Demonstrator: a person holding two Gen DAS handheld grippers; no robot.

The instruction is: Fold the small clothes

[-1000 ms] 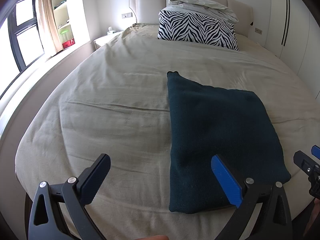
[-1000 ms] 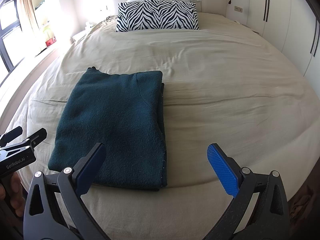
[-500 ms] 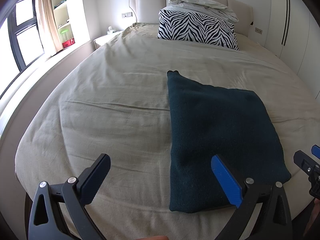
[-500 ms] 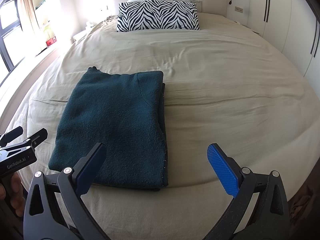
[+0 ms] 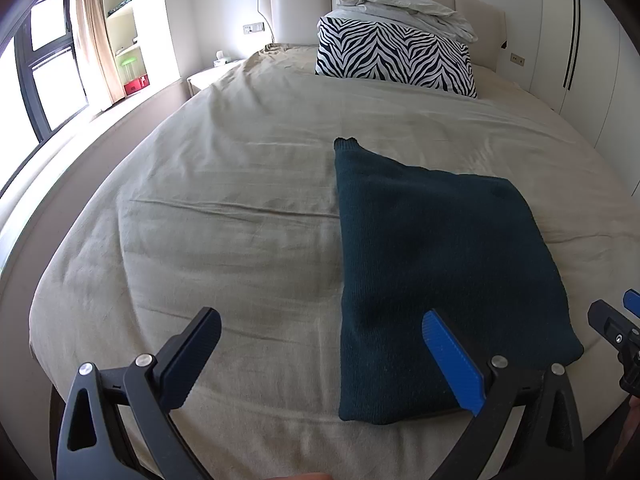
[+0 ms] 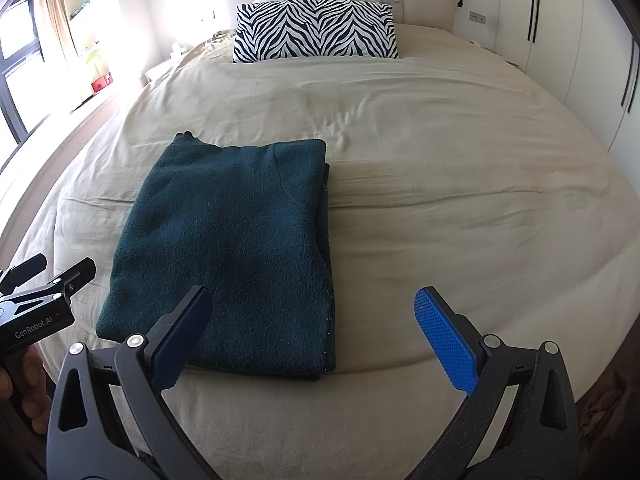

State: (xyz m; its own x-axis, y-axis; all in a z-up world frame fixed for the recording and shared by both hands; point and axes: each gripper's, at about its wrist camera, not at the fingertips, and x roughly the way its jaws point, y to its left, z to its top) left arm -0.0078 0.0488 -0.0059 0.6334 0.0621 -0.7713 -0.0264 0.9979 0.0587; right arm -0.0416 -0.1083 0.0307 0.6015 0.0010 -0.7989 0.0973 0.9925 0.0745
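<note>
A dark teal knit garment (image 5: 436,264) lies folded into a flat rectangle on the beige bed cover (image 5: 240,200); it also shows in the right wrist view (image 6: 236,248). My left gripper (image 5: 324,352) is open and empty, held above the bed's near edge, left of the garment's near end. My right gripper (image 6: 316,328) is open and empty, held above the garment's near right corner. Each gripper's tip shows at the edge of the other's view, the right one (image 5: 616,328) and the left one (image 6: 44,284).
A zebra-striped pillow (image 5: 394,60) and a crumpled pale duvet (image 5: 404,4) lie at the padded headboard. A window and shelves stand at the left (image 5: 44,64), white wardrobe doors at the right (image 6: 580,40). A nightstand (image 5: 208,76) is beside the bed's far left.
</note>
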